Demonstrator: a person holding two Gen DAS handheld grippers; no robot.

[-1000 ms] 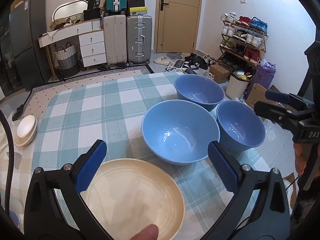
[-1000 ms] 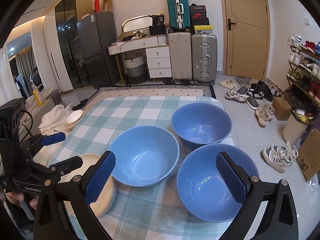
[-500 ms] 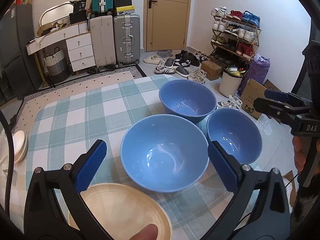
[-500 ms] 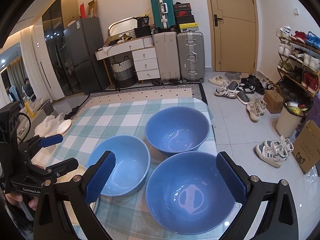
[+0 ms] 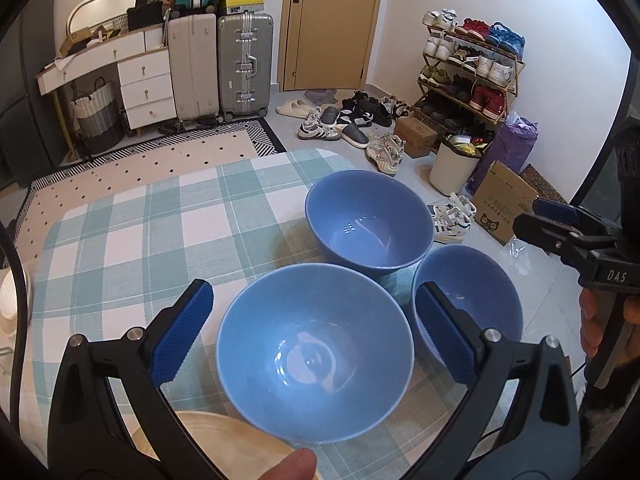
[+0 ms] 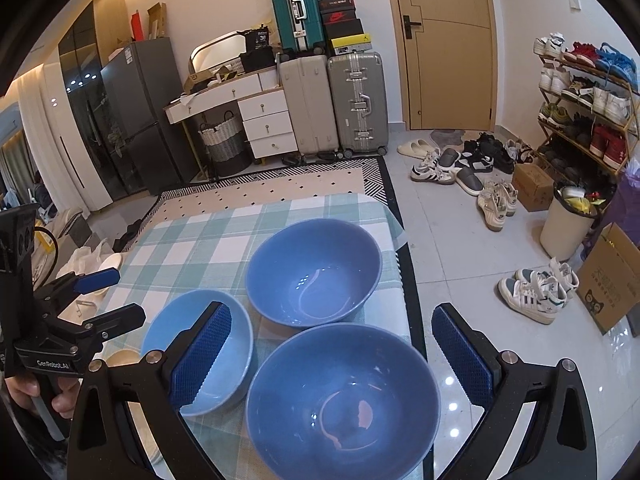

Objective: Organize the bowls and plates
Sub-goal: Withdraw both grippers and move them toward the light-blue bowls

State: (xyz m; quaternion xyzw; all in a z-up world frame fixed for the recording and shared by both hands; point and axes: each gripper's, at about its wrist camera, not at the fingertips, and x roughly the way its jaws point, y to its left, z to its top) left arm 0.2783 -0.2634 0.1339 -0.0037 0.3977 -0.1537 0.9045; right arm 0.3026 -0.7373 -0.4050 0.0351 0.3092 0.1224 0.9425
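Note:
Three blue bowls stand on the checked tablecloth (image 5: 120, 240). In the left wrist view my left gripper (image 5: 316, 328) is open, its pads either side of the near-left bowl (image 5: 316, 356). The far bowl (image 5: 368, 220) and right bowl (image 5: 476, 304) lie beyond. A cream plate (image 5: 224, 452) lies under the gripper's near side. In the right wrist view my right gripper (image 6: 332, 356) is open over the near-right bowl (image 6: 344, 400), with the far bowl (image 6: 312, 272) ahead and the left bowl (image 6: 228, 364) beside. The left gripper (image 6: 104, 296) shows at left.
Small white dishes (image 5: 10, 300) sit at the table's left edge. The table's right edge (image 6: 404, 280) drops to a tiled floor with shoes, a bin (image 6: 568, 224) and a cardboard box. Suitcases and a drawer unit stand at the back.
Both grippers have moved forward and rightward over the table. The left one went from above the cream plate to around the near-left bowl; the right one now frames the near-right bowl.

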